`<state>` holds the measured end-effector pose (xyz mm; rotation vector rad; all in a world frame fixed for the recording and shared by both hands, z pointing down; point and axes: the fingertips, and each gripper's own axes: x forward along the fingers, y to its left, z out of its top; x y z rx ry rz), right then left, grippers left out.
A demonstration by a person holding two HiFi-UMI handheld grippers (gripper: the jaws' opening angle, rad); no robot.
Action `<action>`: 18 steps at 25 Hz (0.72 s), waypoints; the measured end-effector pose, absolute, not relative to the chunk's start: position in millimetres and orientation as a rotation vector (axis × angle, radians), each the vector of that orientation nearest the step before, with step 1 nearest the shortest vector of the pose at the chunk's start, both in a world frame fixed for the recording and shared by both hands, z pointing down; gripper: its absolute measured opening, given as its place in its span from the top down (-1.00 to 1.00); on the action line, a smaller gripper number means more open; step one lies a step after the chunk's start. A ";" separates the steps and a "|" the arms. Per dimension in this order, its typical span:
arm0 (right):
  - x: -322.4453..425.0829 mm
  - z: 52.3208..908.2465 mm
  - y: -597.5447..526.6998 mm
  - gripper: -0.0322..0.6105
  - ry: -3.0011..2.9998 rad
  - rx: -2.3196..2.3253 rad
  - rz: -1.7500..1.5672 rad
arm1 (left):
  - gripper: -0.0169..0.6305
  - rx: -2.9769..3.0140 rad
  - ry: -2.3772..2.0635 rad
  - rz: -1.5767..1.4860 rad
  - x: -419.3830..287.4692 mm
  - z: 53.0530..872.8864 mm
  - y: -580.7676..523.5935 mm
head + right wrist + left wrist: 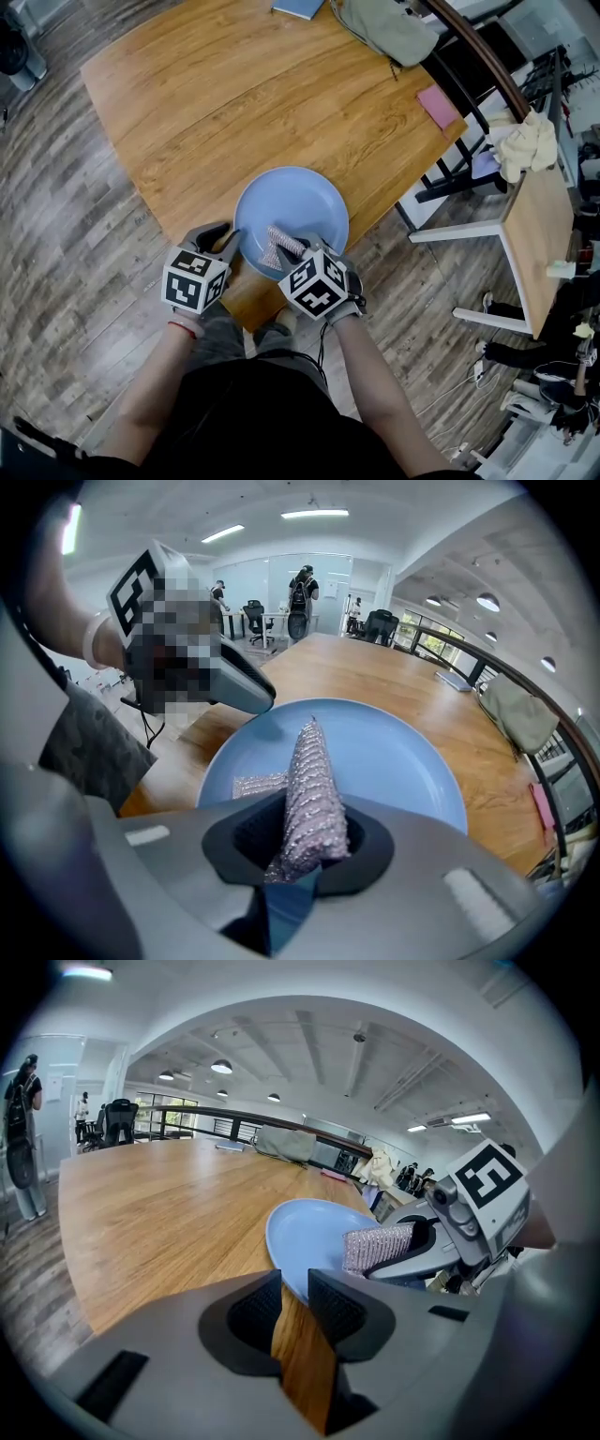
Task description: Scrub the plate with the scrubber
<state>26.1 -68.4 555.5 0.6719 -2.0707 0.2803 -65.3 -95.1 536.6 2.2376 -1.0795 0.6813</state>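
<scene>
A round blue plate (298, 202) (305, 1234) (394, 757) lies on the wooden table (244, 94), close to its near edge. A silver mesh scrubber (279, 247) (378, 1246) (309, 789) stands on edge over the plate's near part, and my right gripper (292, 255) (300, 841) is shut on it. In the left gripper view that right gripper (412, 1243) reaches in from the right. My left gripper (229, 246) (293, 1283) (258, 696) is at the plate's left rim, jaws drawn close with the rim's edge between them.
A grey-green bag (384, 28), a blue book (300, 7) and a pink pad (438, 105) lie at the table's far side. A dark chair (478, 75) and a second table (539, 234) with a cloth (527, 142) stand to the right. Wood floor surrounds the table.
</scene>
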 end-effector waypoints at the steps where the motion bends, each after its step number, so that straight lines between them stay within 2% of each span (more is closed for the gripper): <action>1: 28.4 553.4 -68.7 0.68 -2.073 0.679 0.293 | 0.69 2.235 -1.084 0.683 -66.4 536.2 -94.1; 10: 60.6 539.4 -77.4 0.68 -2.067 0.776 0.336 | 0.70 2.209 -1.134 0.718 -75.0 535.7 -87.5; 13: 71.2 534.8 -81.8 0.68 -2.074 0.819 0.342 | 0.84 2.193 -1.166 0.750 -79.2 537.1 -86.7; 18: 85.4 521.4 -88.6 0.68 -2.113 0.906 0.332 | 0.96 2.181 -1.215 0.752 -85.0 533.6 -86.2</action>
